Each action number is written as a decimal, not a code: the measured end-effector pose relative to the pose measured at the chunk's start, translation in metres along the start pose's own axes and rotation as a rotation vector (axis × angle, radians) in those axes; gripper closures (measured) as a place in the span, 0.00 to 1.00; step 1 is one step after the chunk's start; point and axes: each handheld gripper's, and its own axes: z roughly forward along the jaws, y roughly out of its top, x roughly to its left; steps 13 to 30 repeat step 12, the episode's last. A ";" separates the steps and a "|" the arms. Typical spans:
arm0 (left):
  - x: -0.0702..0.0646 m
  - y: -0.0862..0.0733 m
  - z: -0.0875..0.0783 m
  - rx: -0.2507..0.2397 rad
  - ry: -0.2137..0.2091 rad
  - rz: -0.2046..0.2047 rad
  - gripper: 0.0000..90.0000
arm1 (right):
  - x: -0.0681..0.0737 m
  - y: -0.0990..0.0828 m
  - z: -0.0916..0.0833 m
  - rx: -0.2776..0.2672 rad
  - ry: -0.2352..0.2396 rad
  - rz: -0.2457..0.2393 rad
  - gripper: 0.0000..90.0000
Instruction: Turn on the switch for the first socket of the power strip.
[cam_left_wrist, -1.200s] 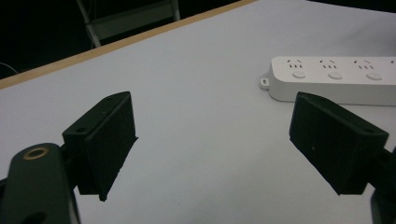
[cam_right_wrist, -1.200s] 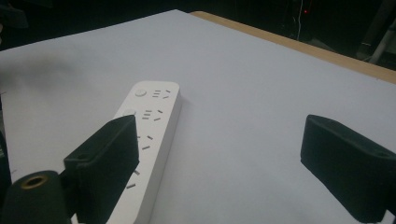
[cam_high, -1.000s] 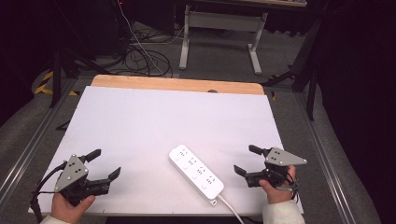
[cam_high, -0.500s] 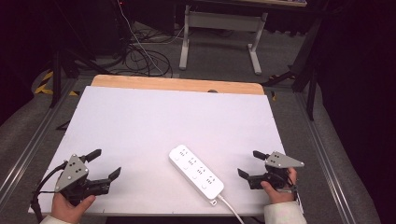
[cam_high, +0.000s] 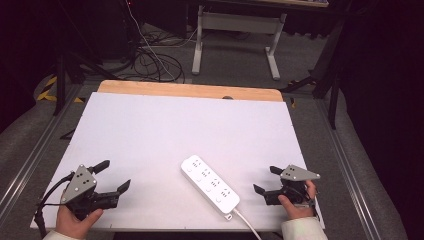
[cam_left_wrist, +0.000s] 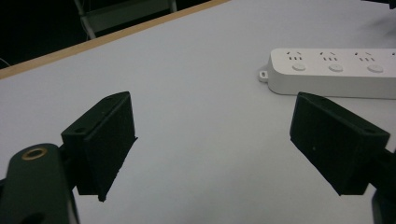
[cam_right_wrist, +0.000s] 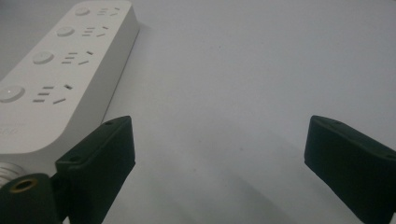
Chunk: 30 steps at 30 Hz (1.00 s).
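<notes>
**Power strip lies between two open grippers, closer to the right**

The left gripper (cam_high: 111, 176) waits wide open and empty at the near left. The power strip (cam_high: 210, 182) runs diagonally, its cord end nearest the right gripper (cam_high: 266, 181), also wide and empty, just beside it.

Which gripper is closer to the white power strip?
The right gripper is nearer; it sits just beyond the cable end of the power strip, jaws open, not touching. The left gripper is farther off across the white table, also open.
</notes>
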 end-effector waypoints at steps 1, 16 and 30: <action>0.000 0.000 0.000 0.000 0.002 0.003 0.16 | 0.000 0.000 0.000 -0.005 0.004 0.001 0.11; 0.002 -0.001 0.000 -0.005 0.013 -0.005 0.15 | 0.000 0.002 -0.009 -0.035 0.063 -0.057 0.13; 0.002 -0.001 0.000 -0.005 0.013 -0.005 0.15 | 0.000 0.002 -0.009 -0.035 0.063 -0.057 0.13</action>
